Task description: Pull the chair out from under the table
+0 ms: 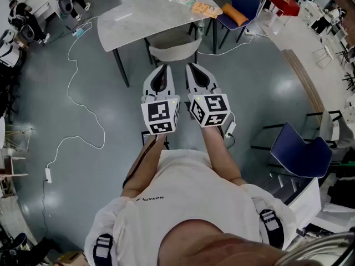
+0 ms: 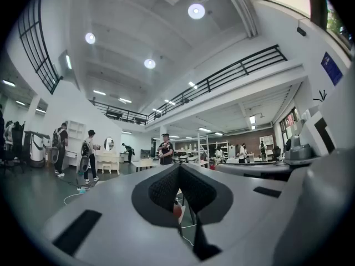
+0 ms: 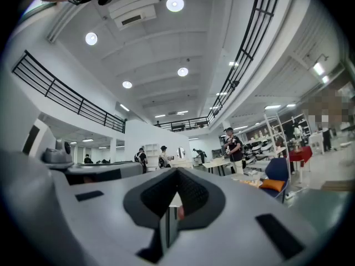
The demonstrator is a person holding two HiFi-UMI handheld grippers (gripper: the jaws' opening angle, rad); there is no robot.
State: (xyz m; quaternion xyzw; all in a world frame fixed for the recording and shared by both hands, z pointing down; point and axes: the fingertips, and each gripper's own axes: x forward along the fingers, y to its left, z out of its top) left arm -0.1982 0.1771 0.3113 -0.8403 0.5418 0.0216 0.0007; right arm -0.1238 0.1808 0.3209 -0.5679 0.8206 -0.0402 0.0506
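Note:
The chair [image 1: 175,50], with a pale grey curved back, stands tucked under the near edge of the grey-topped table [image 1: 138,16] in the head view. My left gripper [image 1: 164,67] and right gripper [image 1: 192,66] are held level, side by side, with their tips just short of the chair back and apart from it. Both are shut with nothing between the jaws. In the left gripper view, the left gripper [image 2: 178,168] has its dark pads pressed together. The right gripper [image 3: 177,174] looks the same in its own view. The chair's seat and legs are hidden under the table.
Papers [image 1: 201,7] lie on the table's far right. A blue chair with an orange cushion [image 1: 243,5] stands beyond it, another blue chair [image 1: 302,151] at my right. A white cable [image 1: 83,110] and a power strip [image 1: 230,129] lie on the floor. People stand at the far left.

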